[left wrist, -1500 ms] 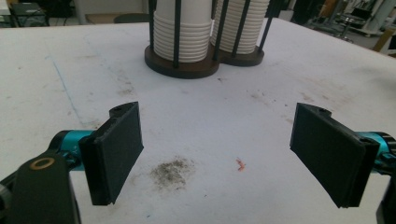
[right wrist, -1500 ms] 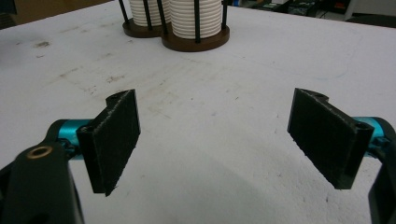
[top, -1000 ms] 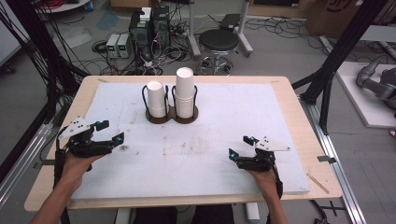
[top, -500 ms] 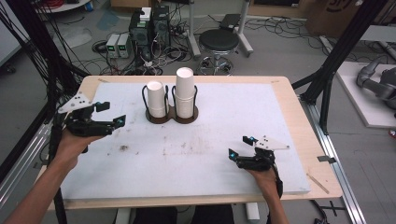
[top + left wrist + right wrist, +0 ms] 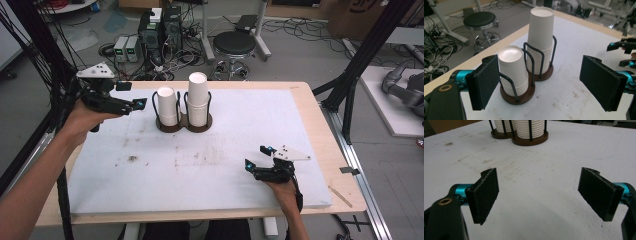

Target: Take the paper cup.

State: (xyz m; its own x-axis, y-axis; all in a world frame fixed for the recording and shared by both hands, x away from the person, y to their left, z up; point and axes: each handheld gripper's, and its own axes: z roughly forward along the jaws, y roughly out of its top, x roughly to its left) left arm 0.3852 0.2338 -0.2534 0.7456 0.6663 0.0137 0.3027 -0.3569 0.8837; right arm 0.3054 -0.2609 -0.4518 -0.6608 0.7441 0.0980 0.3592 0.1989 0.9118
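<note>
Left gripper (image 5: 539,82) hangs open and empty by the shorter paper cup stack (image 5: 512,67): light, crushable, best pinched gently below the top cup's rim

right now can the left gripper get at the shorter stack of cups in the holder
Probably yes. The left gripper is beside the shorter cup stack, jaws open and empty, nothing between them. The holder's wire loops wrap the lower cups, so only the top is free to grasp.
</note>
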